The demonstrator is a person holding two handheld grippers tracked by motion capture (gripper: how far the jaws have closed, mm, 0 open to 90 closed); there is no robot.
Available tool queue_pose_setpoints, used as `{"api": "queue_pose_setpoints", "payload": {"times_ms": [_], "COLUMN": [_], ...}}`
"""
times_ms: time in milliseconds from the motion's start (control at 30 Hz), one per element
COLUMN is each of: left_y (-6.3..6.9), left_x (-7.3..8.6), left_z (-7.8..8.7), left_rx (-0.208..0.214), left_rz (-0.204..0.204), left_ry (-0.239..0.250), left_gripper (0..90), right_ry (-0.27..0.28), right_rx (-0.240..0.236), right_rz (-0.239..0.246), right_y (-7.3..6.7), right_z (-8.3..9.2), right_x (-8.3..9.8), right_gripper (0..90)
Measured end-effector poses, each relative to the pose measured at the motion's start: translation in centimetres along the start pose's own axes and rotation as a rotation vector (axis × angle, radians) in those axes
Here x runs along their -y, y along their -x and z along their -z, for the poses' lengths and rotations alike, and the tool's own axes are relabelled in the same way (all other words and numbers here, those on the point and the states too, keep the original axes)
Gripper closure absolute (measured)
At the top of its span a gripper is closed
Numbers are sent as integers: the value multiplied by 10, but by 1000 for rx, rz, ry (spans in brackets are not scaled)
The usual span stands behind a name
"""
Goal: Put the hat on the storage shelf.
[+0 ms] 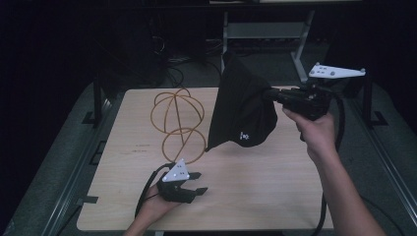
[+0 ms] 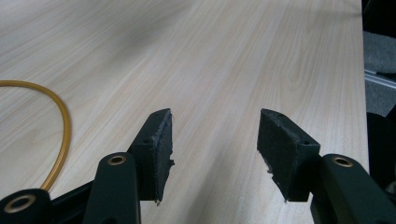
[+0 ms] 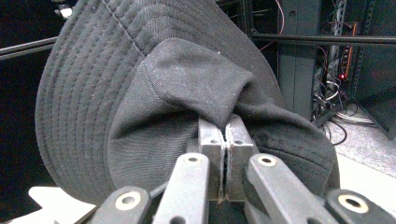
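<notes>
Nearest the viewer, the left gripper (image 1: 193, 183) rests low over the pale wooden table (image 1: 246, 196), its fingers (image 2: 156, 149) spread apart and empty, just beside the gold wire frame (image 1: 178, 123). Right gripper (image 1: 275, 96), raised above the table's far right, has its fingers (image 3: 212, 144) clenched on the black bucket hat (image 1: 243, 105), which hangs off the table beside the frame.

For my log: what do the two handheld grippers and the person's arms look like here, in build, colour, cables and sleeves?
Both grippers are black. The left gripper and the right gripper each carry a light grey three-cornered plate with dark dots on top. A black cable trails from each. The left gripper's fingers have rough dark pads and brass-coloured pivot rivets. The forearms are bare, with no sleeves in view.
</notes>
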State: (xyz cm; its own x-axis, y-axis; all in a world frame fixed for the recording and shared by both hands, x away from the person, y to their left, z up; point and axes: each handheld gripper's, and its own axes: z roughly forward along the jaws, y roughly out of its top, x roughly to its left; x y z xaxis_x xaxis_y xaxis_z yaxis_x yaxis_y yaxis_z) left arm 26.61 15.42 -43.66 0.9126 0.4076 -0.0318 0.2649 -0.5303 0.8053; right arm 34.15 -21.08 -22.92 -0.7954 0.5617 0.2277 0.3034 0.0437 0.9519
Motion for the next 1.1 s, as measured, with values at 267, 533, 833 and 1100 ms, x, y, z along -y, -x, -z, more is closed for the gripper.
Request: {"api": "queue_pose_setpoints", "payload": {"times_ms": [267,533,833,1100], "left_y": [-1,0,-1,-3], "left_x": [-1,-2,-2,-1], "left_z": [-2,-4,-5,-7], "left_rx": [4,18,18,12], "left_rz": [6,-17,-15,-3], "left_ry": [10,-8,-9,-6], "left_gripper": [447,445,445,444], "right_ry": [-9,-19,-40,-94], "right_rx": [-10,-29,-46,-39], "right_rz": [34,41,43,58], "right_y": [-8,-16,-21,-30], "right_z": [-19,-44,-70,-102], "right_x": [-19,-32,-49,-72], "right_gripper": [880,880,879,878]}}
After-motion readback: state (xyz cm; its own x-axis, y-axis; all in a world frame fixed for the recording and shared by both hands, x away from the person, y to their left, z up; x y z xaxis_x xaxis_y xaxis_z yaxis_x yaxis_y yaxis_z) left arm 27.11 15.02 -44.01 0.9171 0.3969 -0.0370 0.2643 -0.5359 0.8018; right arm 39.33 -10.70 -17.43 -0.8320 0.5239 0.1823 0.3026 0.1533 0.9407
